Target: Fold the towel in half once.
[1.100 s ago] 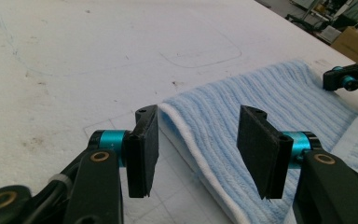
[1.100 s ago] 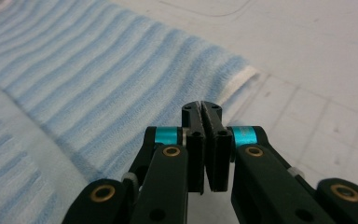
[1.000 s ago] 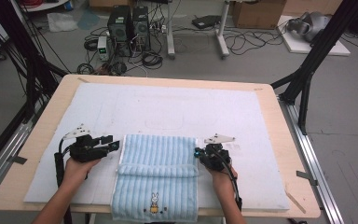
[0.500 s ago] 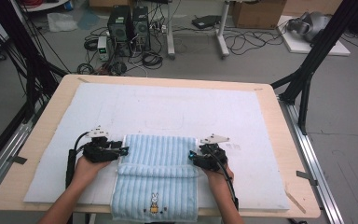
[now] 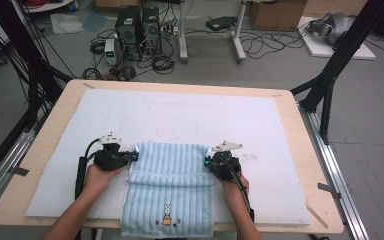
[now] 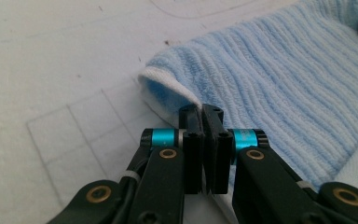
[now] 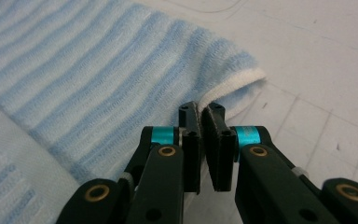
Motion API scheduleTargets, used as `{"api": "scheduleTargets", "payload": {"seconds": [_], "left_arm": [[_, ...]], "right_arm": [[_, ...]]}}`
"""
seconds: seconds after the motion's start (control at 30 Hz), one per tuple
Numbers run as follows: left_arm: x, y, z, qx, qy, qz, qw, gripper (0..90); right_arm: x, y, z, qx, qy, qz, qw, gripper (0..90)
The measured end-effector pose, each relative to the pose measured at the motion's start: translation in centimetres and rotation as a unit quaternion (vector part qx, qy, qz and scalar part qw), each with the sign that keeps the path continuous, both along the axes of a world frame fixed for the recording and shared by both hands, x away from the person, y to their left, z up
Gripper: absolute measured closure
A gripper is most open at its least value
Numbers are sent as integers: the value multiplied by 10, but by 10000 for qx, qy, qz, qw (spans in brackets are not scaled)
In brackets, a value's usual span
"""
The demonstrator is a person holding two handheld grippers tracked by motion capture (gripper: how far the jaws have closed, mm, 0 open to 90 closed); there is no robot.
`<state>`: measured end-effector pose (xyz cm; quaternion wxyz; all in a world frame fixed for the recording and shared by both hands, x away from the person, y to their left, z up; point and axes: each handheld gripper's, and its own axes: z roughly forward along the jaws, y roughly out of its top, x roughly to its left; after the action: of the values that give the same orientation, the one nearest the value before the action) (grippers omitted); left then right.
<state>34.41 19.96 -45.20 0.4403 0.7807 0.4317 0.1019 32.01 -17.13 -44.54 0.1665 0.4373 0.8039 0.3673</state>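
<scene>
A light blue striped towel (image 5: 170,175) with a small rabbit motif (image 5: 167,215) lies on the white mat, its near end hanging over the table's front edge. My left gripper (image 5: 134,156) is at the towel's far left corner, and my right gripper (image 5: 209,161) is at its far right corner. In the left gripper view the jaws (image 6: 201,112) have just closed and pinch the white hem of the towel (image 6: 270,84). In the right gripper view the jaws (image 7: 200,112) have likewise just closed on the hemmed corner of the towel (image 7: 98,79).
The white mat (image 5: 180,115) covers most of the wooden table (image 5: 55,110), with bare mat beyond and beside the towel. Black frame posts stand at the table's left and right. Computers, cables and boxes lie on the floor behind.
My left gripper has slid rightward to the towel's left corner and closed on it. My right gripper stays at the right corner and has closed on the hem.
</scene>
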Motion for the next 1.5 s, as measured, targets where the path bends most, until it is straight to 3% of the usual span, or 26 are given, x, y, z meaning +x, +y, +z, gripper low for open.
{"api": "scheduleTargets", "payload": {"seconds": [0.13,0.2,0.27,0.37,0.47,0.57,0.7,0.93,1.0,1.03,1.07,1.13,1.2,1.33,1.43,1.5], "left_arm": [[17,-5,0,-91,42,123,9999,866],[24,-7,0,-141,-106,194,9997,866],[34,-9,0,-73,-53,164,9998,866],[48,-10,2,-128,-225,237,9994,865],[61,-11,7,-131,-248,262,9993,864],[68,-12,11,-178,-297,303,9989,863],[75,-14,12,-74,-409,266,9988,863],[80,-13,2,-46,-319,346,9989,844],[80,-10,3,-62,-345,547,9979,643],[79,-8,5,-120,-370,574,9976,597],[77,-5,7,-151,-432,580,9973,589],[74,0,11,-287,-523,600,9964,551],[70,5,14,-405,-534,572,9961,534],[62,10,14,-543,-514,369,9965,502],[57,8,14,-652,-352,60,9972,494],[51,4,14,-670,-452,-165,9966,507]], "right_arm": [[10,-9,-1,247,76,-171,9995,855],[18,-10,-1,243,69,-252,9994,855],[27,-11,0,231,16,-342,9991,855],[43,-9,2,129,-37,-447,9989,855],[55,-8,6,139,-89,-538,9984,854],[63,-9,8,219,-77,-643,9977,854],[72,-8,7,161,-91,-675,9975,854],[83,-3,8,62,-132,-754,9970,847],[83,-3,7,41,-139,-794,9967,769],[84,-4,7,72,-75,-826,9965,696],[84,-5,7,118,-48,-873,9961,628],[82,-9,8,206,14,-885,9959,590],[78,-12,11,288,-82,-885,9956,566],[69,-17,18,463,-198,-801,9955,526],[62,-21,21,544,-255,-728,9955,515],[56,-24,22,627,-241,-666,9955,506]]}}
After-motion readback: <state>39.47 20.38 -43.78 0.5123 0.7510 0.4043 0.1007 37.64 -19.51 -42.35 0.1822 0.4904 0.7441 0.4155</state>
